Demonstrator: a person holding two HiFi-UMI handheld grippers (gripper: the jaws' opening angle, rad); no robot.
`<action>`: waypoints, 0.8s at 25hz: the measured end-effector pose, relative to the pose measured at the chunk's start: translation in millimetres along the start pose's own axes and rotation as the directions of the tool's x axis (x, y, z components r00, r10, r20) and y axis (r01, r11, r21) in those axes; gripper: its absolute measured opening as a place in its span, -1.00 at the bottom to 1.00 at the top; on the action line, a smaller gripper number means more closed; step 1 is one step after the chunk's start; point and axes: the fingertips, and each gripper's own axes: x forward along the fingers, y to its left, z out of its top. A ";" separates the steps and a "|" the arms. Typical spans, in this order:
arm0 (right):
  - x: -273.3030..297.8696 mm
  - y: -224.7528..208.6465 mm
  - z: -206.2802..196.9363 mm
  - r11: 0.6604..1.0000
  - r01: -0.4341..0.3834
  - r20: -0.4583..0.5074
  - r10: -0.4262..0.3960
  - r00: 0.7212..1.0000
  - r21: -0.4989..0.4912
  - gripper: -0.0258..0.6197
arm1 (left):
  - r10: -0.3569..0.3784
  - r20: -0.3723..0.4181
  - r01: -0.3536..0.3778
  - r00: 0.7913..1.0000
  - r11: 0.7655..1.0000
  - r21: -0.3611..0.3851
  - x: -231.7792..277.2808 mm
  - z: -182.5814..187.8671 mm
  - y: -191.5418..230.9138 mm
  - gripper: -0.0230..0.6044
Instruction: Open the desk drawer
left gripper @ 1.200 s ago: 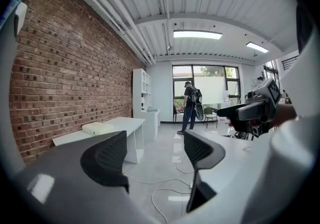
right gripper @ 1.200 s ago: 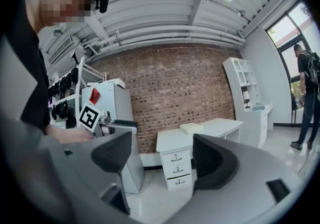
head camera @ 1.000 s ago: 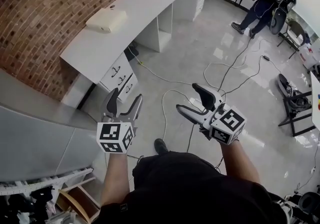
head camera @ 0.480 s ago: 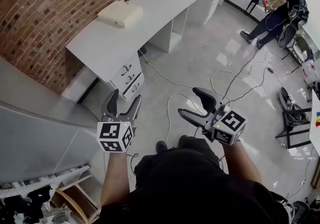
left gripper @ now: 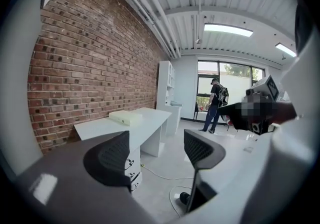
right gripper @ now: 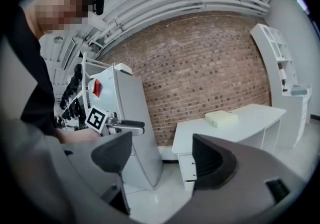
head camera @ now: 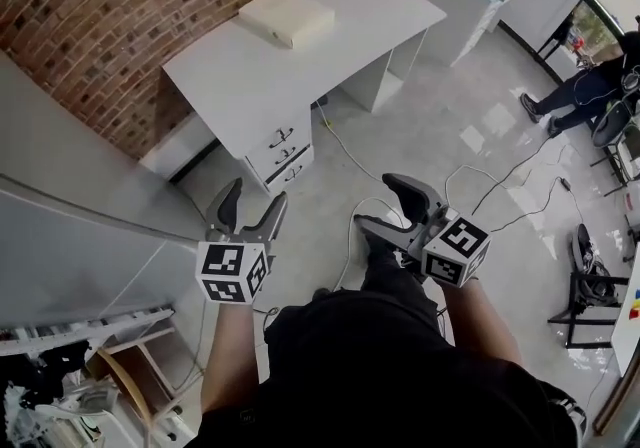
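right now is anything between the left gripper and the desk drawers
Nothing visible blocks it. Bare floor lies between the open, empty left gripper and the desk drawers. A cable lies flat on the floor beside the drawers, perhaps a trip risk when walking up.

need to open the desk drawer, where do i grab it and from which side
Probably the top drawer's dark handle, jaws across its bar. Come at the drawer front from the open floor: the handle is the only raised part on that flat white front, and the desk top blocks it from above.
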 end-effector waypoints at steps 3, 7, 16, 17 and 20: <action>14.3 -32.1 0.7 0.999 -0.049 -0.017 0.049 0.999 0.002 0.14 | 0.050 -0.015 -0.050 0.999 0.999 -0.016 22.3 -1.0 8.6 0.17; 31.6 -88.3 9.6 0.991 -0.135 -0.033 0.135 0.990 0.004 0.14 | 0.121 -0.045 -0.123 0.992 0.991 -0.056 68.6 0.4 10.2 0.17; 47.2 -207.1 11.7 0.942 -0.336 -0.135 0.335 0.933 0.012 0.14 | 0.182 -0.130 -0.195 0.975 0.976 -0.099 190.5 19.4 -39.0 0.17; 47.0 -216.0 9.0 0.934 -0.356 -0.146 0.354 0.924 0.017 0.14 | 0.196 -0.136 -0.210 0.971 0.972 -0.103 197.3 20.4 -42.6 0.17; 52.1 -234.9 2.7 0.916 -0.399 -0.172 0.399 0.901 0.035 0.14 | 0.233 -0.162 -0.252 0.959 0.962 -0.109 206.2 19.2 -48.1 0.17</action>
